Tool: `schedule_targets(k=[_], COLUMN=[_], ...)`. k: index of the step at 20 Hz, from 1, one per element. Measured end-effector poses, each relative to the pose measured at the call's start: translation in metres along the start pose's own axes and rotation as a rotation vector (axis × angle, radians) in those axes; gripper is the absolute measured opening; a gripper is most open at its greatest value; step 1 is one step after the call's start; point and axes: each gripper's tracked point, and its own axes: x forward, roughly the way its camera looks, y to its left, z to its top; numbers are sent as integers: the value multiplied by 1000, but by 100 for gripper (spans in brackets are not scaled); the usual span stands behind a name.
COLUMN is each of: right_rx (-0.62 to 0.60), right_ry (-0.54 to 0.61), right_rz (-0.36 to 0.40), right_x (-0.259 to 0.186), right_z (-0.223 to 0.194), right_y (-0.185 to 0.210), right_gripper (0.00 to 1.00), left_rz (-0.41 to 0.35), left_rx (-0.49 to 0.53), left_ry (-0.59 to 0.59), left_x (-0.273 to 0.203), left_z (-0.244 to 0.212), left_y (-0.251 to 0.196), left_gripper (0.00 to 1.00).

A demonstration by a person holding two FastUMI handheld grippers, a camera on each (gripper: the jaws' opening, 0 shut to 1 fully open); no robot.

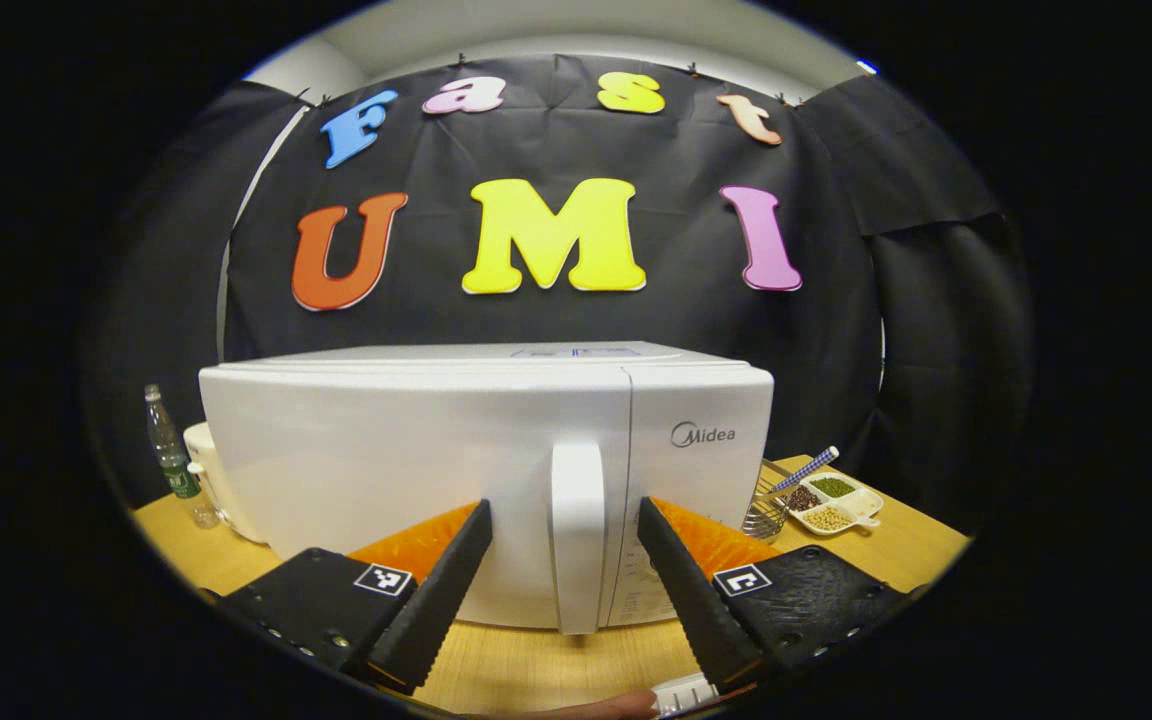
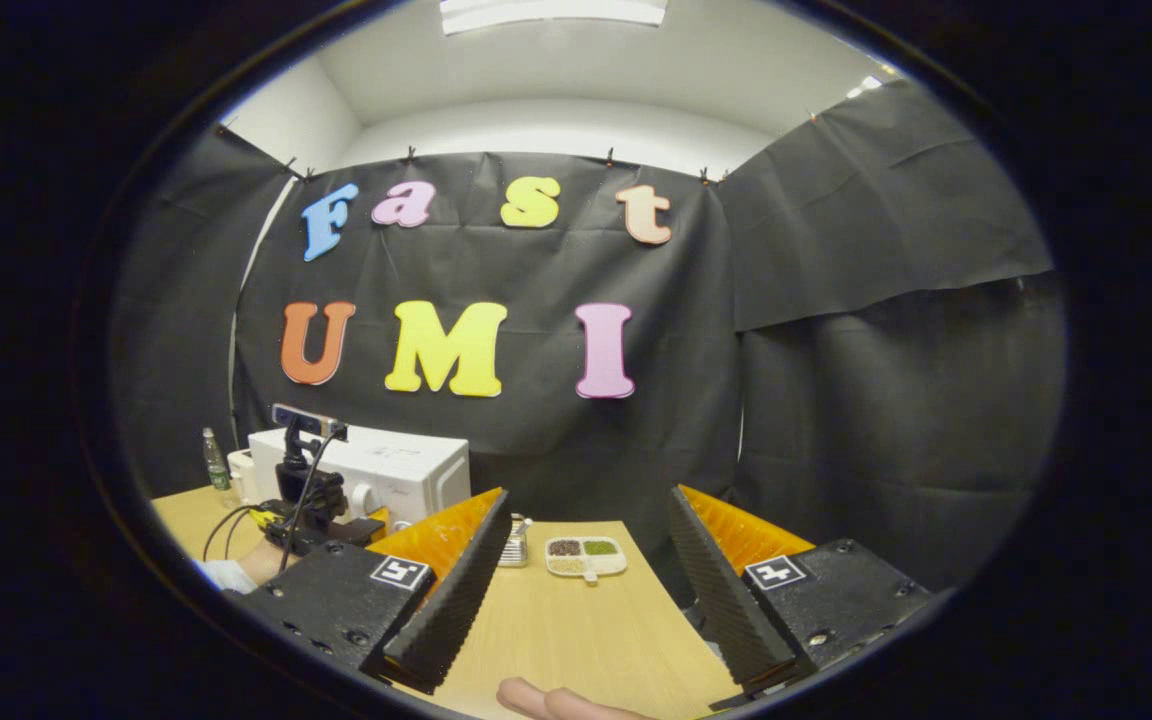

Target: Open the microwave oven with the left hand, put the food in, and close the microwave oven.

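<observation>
White microwave (image 1: 416, 480) door closed, left gripper (image 1: 564, 520) fingers apart flanking handle (image 1: 577, 535), right gripper (image 2: 586, 540) fingers apart.

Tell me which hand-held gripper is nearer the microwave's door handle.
Left. The left hand-held gripper is open right in front of the door handle, a finger on each side, not touching. The right hand-held gripper is open over the table, well away from the microwave.

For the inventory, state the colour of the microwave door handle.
White, like the microwave itself; the handle shows best in the left gripper view.
</observation>
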Motion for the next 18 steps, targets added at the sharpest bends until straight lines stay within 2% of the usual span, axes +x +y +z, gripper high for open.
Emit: schedule_targets(k=[2, 3, 4, 5, 6, 10, 15, 16, 17, 18], right_rx=[8, 13, 16, 17, 16, 2, -9, -8, -6, -4], right_ry=[-13, -10, -3, 2, 4, -2, -12, -12, -10, -10], right_rz=[11, 11, 10, 8, 3, -13, -5, -4, 1, 6], right_x=[0, 0, 0, 1, 0, -8, -17, -19, -20, -22], right_z=[0, -4, -6, -8, -8, -3, 4, 4, 3, 3], right_y=[1, -1, -2, -4, -6, -12, -9, -9, -8, -7], right_gripper=[99, 92, 92, 99, 99, 100, 99, 92, 92, 99], left_rz=[-2, -7, 4, -19, -18, -61, -104, -116, -125, -123], left_rx=[3, -13, -21, -31, -32, -20, -28, -34, -39, -40], left_ry=[-24, -30, -33, -23, -20, 38, 78, 84, 87, 92], left_x=[-1, -1, 1, 2, 4, 2, -4, -5, -3, -7], left_z=[6, 7, 6, 6, 3, -4, -7, -8, -9, -9], left_y=[-1, -2, -1, -1, -4, -6, -6, -8, -8, -8], left_gripper=[91, 87, 60, 60, 32, 8, 8, 8, 8, 2])
